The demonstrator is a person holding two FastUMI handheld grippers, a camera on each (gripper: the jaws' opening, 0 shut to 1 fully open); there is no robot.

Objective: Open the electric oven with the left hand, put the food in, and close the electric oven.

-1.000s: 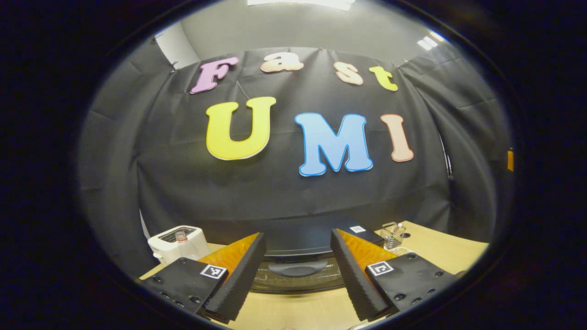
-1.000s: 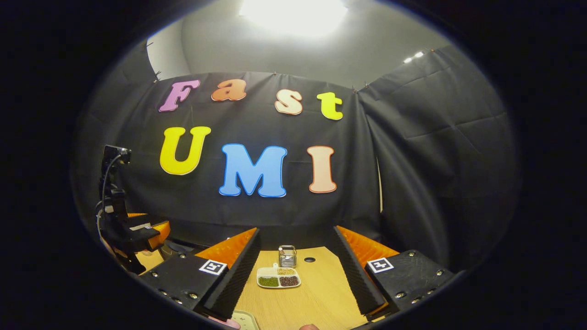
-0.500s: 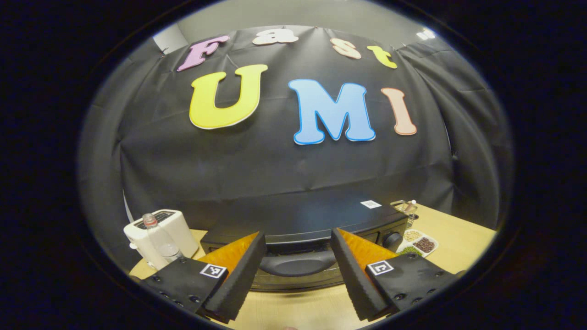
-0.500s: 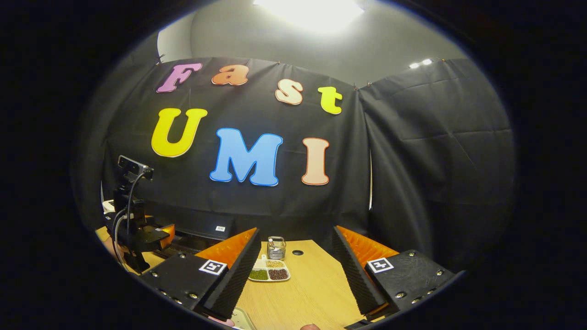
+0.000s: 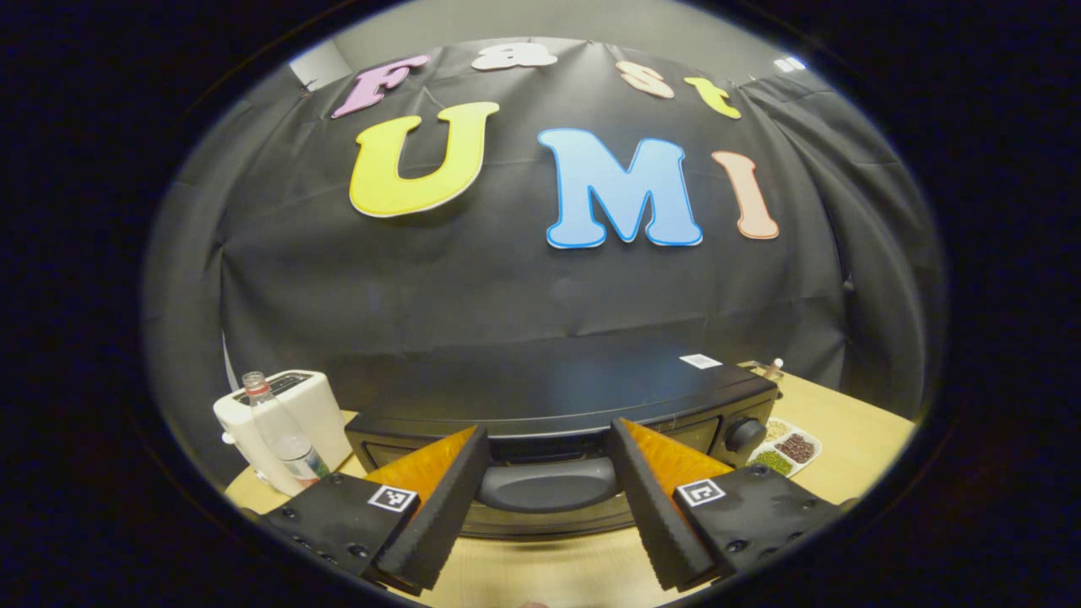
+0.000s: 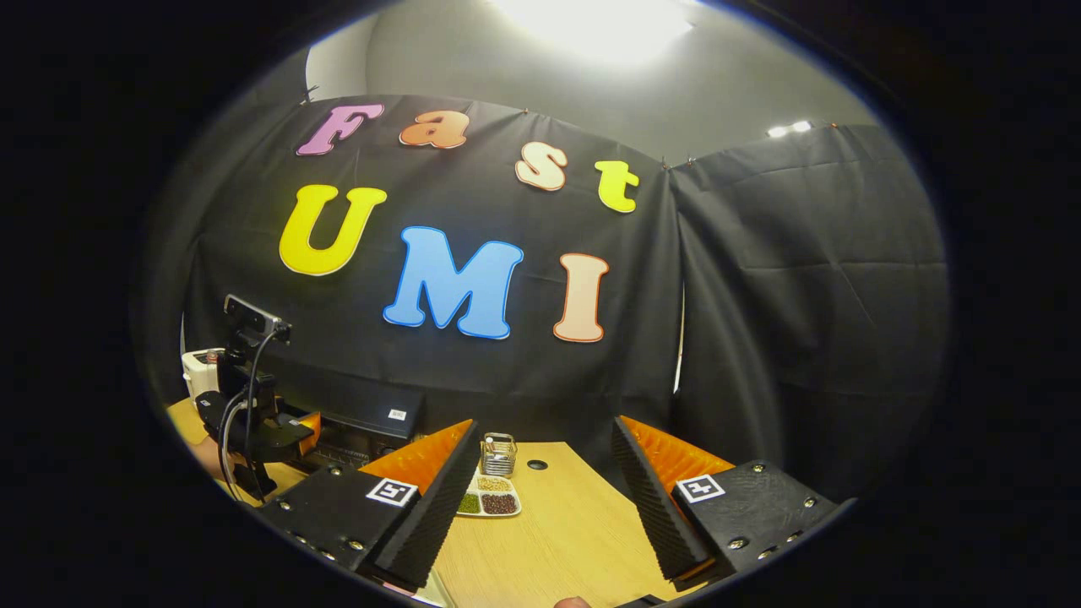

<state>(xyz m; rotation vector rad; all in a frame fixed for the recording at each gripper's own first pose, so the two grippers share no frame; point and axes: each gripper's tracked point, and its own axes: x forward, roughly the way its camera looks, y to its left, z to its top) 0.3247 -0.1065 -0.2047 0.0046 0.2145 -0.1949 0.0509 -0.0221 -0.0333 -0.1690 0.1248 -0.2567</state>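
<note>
The black electric oven (image 5: 549, 397) stands shut right before my left gripper (image 5: 547, 507). Its dark curved door handle (image 5: 547, 485) lies between the two open fingers, a little beyond them and untouched. A round knob (image 5: 745, 435) sits on the oven's right side. In the right gripper view the oven (image 6: 372, 418) is at the left, with the left gripper (image 6: 279, 431) in front of it. My right gripper (image 6: 545, 515) is open above the wooden table (image 6: 557, 540), holding nothing.
A white toaster (image 5: 283, 414) and a clear plastic bottle (image 5: 279, 435) stand left of the oven. A white divided dish of beans (image 5: 785, 452) and a small wire holder (image 6: 498, 454) sit to the oven's right. Black cloth walls close the back and right.
My left gripper has moved closer to the oven and lower, so the oven and its handle loom larger between the fingers. The right gripper has drifted slightly; both stay open.
</note>
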